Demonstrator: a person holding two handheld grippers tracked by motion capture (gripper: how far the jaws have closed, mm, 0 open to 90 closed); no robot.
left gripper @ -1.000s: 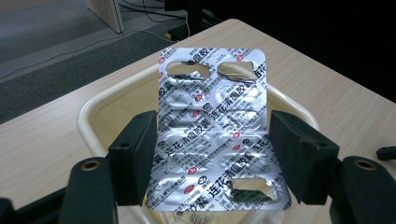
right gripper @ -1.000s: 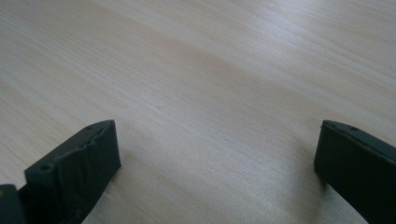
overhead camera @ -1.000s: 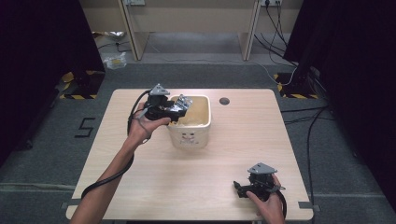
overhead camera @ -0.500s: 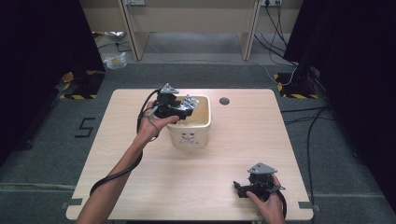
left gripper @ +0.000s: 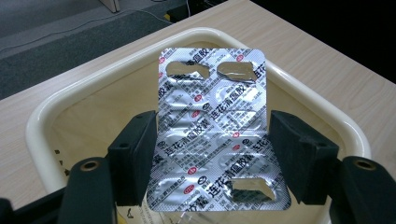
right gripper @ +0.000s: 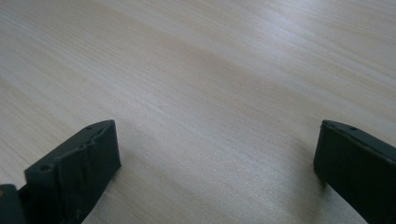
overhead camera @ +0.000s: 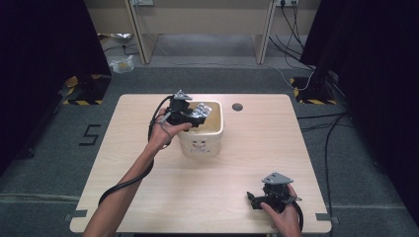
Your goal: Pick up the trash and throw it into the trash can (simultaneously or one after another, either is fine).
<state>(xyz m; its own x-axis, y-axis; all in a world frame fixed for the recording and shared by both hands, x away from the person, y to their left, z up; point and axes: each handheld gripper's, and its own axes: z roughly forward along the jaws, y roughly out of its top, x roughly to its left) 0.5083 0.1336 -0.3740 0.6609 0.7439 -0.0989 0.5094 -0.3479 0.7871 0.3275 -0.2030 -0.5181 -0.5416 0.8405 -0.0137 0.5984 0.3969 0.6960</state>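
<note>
One blister pack point(left gripper: 212, 128) stayed pinched in the left gripper point(left gripper: 212, 154), which had moved from the bin's point(overhead camera: 216, 132) left rim to over its opening — release looked due next. Right gripper point(overhead camera: 257, 199) rested spread and empty near the table's point(overhead camera: 296, 148) front right corner.

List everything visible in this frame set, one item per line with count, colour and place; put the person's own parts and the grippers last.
Blister pack: one, silver foil with red and black print, several pockets already torn open, held between the left gripper's jaws above the bin.
Bin: one, cream, with a small face drawn on its front, on the table's far middle.
Table: one, light wood, with a dark round hole near its far edge.
Floor marking: one black "5" on grey carpet, left of the table.
Left gripper: one, black, over the bin, closed on the blister pack.
Right gripper: one, black, jaws wide apart, low over the table's near right corner.
Left forearm: one, reaching from the near edge towards the bin.
</note>
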